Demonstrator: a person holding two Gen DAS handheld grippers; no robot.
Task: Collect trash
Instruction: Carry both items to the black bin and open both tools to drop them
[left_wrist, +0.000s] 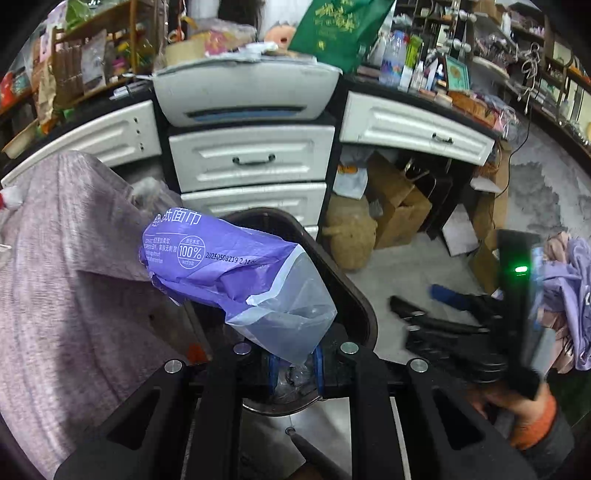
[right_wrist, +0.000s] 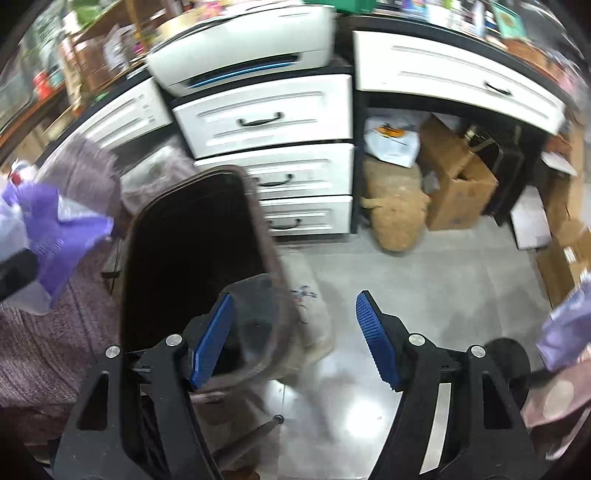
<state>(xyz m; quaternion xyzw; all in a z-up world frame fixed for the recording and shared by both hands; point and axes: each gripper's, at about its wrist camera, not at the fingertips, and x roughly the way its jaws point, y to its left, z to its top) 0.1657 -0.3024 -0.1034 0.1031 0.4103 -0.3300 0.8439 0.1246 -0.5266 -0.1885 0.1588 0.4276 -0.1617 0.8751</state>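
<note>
Honestly, that purple wrapper (left_wrist: 221, 273) is feather-light and floppy, so your left tool (left_wrist: 295, 363) pinching its clear end works. It hangs over the dark bin (left_wrist: 354, 295). Your right tool (right_wrist: 295, 339) is spread, empty.

Cluttered home room, lived in.
White drawers (left_wrist: 251, 158) at twelve o'clock, crowded shelves (left_wrist: 92, 48) at ten, cardboard boxes (left_wrist: 399, 206) at two.

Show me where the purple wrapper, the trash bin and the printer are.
purple wrapper (left_wrist: 221, 269): left wrist view, on its printed purple middle.
trash bin (right_wrist: 273, 236): right wrist view, on its brown rim, right side.
printer (left_wrist: 243, 88): left wrist view, on its grey front.
</note>
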